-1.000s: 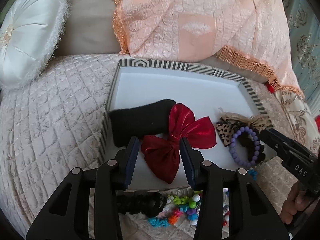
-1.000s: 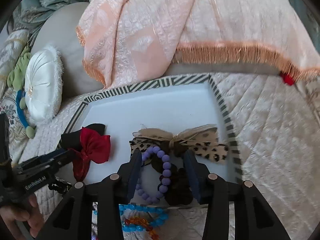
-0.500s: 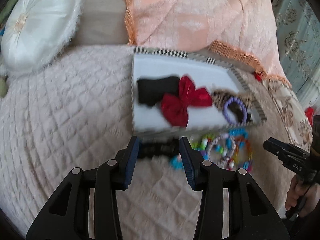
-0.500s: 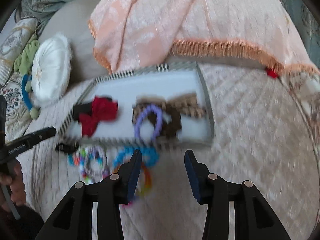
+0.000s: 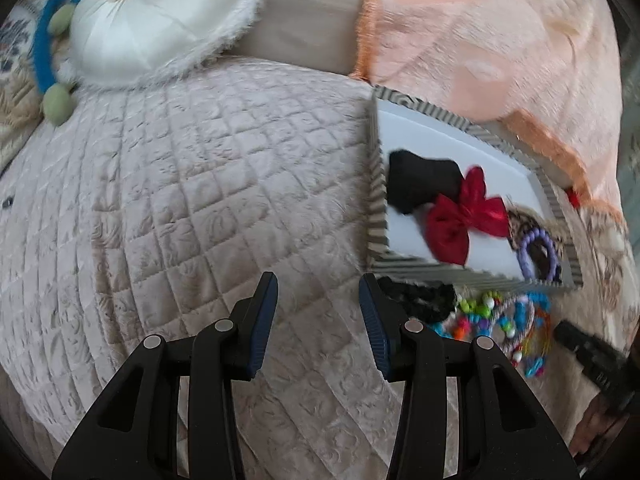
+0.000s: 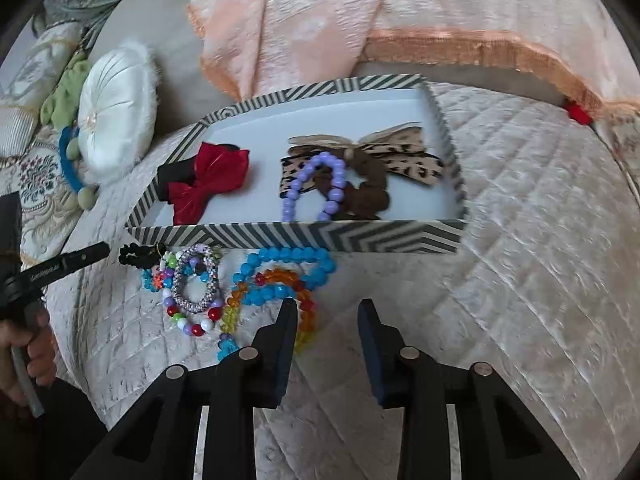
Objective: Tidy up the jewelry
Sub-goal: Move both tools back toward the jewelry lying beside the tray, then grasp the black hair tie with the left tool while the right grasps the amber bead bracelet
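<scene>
A striped tray (image 6: 304,240) (image 5: 378,216) on the quilted bed holds a red bow (image 6: 208,178) (image 5: 464,216), a black band (image 5: 420,184), a leopard bow (image 6: 400,156) and a purple bead bracelet (image 6: 316,188) (image 5: 538,248). In front of the tray lie a blue bead bracelet (image 6: 288,268), an orange one (image 6: 298,284), a silver-purple one (image 6: 196,280) and a black scrunchie (image 6: 138,258) (image 5: 420,300). My right gripper (image 6: 326,320) hovers just right of the orange beads, jaws closing with nothing between them. My left gripper (image 5: 318,304) is open over bare quilt, left of the scrunchie.
A white round cushion (image 5: 160,16) (image 6: 116,108) and a blue-green headband (image 5: 44,60) lie at the left. A peach fringed blanket (image 6: 400,8) drapes behind the tray. Each view shows the other gripper at its edge, held by a hand (image 6: 36,360).
Both grippers pulled back from the tray, so the loose bracelets in front of it came into view. The left one swung left over bare quilt. The right jaws narrowed.
</scene>
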`<state>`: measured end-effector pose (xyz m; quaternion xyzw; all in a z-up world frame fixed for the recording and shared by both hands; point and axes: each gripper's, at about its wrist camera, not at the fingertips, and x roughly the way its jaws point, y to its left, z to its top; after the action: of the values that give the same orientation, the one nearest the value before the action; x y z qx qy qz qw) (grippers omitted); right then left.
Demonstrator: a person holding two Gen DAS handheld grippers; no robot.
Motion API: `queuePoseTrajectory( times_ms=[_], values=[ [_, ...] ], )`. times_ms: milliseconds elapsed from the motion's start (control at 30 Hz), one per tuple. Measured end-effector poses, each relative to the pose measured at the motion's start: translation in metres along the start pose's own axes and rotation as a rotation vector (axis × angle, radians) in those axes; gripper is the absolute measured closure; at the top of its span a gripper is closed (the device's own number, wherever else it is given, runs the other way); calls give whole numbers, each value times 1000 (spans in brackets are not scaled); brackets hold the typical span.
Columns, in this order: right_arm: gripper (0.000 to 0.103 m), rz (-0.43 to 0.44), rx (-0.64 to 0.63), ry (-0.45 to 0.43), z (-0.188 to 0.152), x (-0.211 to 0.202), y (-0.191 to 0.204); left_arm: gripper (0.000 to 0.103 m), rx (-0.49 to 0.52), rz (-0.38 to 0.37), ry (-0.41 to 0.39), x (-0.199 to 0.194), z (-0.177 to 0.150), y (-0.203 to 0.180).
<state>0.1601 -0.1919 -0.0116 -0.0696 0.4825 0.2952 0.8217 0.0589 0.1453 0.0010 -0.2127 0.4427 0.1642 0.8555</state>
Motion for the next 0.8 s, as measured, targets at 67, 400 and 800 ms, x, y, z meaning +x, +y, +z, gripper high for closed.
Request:
queuePoseTrajectory(
  times_ms=[67, 400, 800],
  values=[
    [73, 6, -25, 25, 2, 8, 4, 62, -21, -14, 0, 0, 2, 3],
    [95, -109, -199, 78, -1, 25, 36, 62, -65, -18, 22, 7, 2, 17],
    [95, -139, -49, 2, -2, -16, 1, 61, 86, -122, 44, 23, -8, -31]
  ],
)
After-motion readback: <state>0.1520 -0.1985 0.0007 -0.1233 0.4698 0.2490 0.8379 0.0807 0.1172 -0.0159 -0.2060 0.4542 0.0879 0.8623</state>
